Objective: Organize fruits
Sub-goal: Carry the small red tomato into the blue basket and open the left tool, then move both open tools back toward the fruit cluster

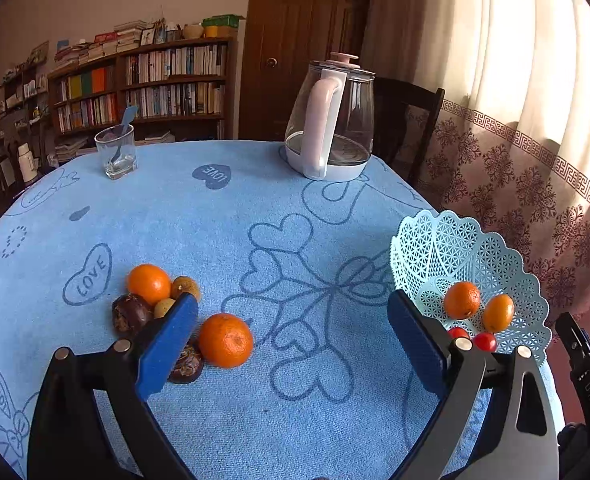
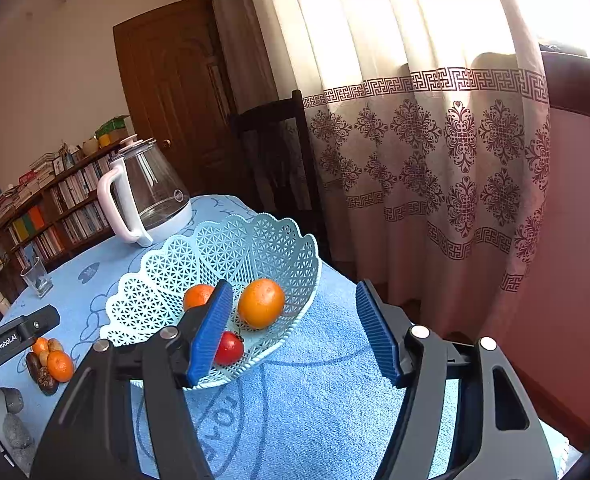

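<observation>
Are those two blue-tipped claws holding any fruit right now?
No. The left gripper and right gripper both have open jaws with nothing between them; the fruit lies on the table or in the basket.

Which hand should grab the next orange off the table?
Probably the left: left gripper is open beside the loose orange, while right gripper sits open at the basket.

Glass kettle (image 1: 332,128) (pink handle), tumbler (image 1: 116,151) on blue tablecloth (image 1: 231,216); bookshelf (image 1: 143,84), curtain (image 2: 435,120) behind

Both wrist cameras look down along their tongs, sharing the basket (image 1: 475,248) closely.
</observation>
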Demonstrator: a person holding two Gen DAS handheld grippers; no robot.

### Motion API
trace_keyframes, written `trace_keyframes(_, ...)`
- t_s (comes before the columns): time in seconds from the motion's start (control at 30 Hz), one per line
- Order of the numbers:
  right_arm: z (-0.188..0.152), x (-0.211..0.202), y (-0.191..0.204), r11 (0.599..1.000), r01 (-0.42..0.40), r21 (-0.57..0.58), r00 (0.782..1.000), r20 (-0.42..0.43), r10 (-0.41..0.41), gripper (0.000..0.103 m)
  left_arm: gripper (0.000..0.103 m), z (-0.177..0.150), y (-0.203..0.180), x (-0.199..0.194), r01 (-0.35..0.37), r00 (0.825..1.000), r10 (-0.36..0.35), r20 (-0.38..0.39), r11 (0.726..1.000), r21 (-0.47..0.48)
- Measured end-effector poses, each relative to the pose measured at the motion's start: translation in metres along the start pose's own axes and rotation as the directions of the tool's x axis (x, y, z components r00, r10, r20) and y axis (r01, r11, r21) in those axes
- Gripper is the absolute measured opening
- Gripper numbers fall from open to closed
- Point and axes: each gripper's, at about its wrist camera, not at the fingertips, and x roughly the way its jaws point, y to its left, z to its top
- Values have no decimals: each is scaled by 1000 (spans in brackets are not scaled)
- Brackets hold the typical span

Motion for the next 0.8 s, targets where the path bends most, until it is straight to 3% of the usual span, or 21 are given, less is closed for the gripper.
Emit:
trace_keyframes(0.5,1,-5,4,999,25,-22,1000,-11,-25,71,95,-9,78,-20,-99,995,99,-8,989,-109)
trace_keyframes(0.8,-6,-20,25,998,-38,-43,998,-47,36,71,95,-18,110,-23,-149,989,147,-26,978,-148)
